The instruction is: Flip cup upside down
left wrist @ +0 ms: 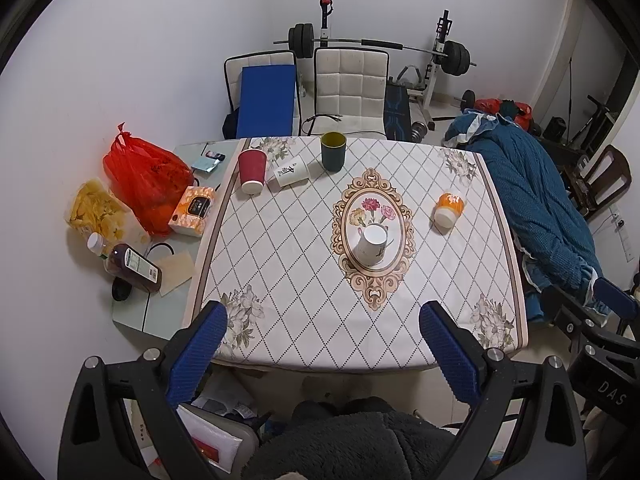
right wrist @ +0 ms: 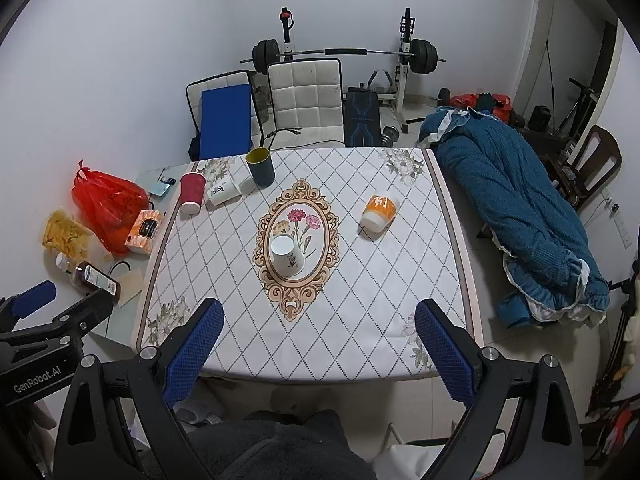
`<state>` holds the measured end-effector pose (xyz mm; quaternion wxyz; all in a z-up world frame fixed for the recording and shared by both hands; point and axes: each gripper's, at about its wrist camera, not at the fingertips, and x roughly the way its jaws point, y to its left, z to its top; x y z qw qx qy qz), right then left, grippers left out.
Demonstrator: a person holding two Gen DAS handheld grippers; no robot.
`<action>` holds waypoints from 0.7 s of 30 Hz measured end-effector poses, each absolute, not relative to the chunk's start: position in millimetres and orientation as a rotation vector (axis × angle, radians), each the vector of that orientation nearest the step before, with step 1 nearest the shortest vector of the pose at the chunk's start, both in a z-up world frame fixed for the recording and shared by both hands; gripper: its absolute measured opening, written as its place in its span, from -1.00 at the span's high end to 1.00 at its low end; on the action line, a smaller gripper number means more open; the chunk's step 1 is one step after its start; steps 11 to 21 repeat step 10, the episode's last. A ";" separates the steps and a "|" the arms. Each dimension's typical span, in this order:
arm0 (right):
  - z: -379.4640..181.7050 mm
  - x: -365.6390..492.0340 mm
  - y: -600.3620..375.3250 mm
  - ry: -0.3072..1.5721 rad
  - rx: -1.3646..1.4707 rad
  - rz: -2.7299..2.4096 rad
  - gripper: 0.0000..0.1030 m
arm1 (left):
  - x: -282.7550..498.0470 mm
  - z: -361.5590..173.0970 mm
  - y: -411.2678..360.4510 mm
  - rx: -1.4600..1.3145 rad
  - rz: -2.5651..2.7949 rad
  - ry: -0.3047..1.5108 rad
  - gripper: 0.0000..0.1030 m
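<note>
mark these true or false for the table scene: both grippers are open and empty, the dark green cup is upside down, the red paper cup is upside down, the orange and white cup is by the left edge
1. Both the left gripper and right gripper are open and empty. True.
2. The dark green cup with the yellow inside is upside down. False: it stands upright, mouth up.
3. The red paper cup is upside down. True: its white base faces up.
4. The orange and white cup sits by the left edge of the patterned tablecloth. False: it is on the right side.

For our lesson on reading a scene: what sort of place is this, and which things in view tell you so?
Probably a spare room at home, used for dining and exercise: a table with a patterned cloth and cups, a barbell on a rack by the wall, and a padded chair.
</note>
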<state>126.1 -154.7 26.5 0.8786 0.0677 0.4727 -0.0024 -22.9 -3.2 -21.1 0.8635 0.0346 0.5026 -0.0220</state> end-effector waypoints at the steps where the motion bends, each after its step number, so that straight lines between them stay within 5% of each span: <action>1: 26.3 126.4 -155.2 0.987 0.141 -0.002 -0.91 | -23.0 -21.4 -3.1 0.072 -0.046 1.054 -0.91; 21: 20.0 126.9 -155.3 1.000 0.134 0.006 -0.91 | -28.3 -23.9 -9.7 0.068 -0.034 1.060 -0.91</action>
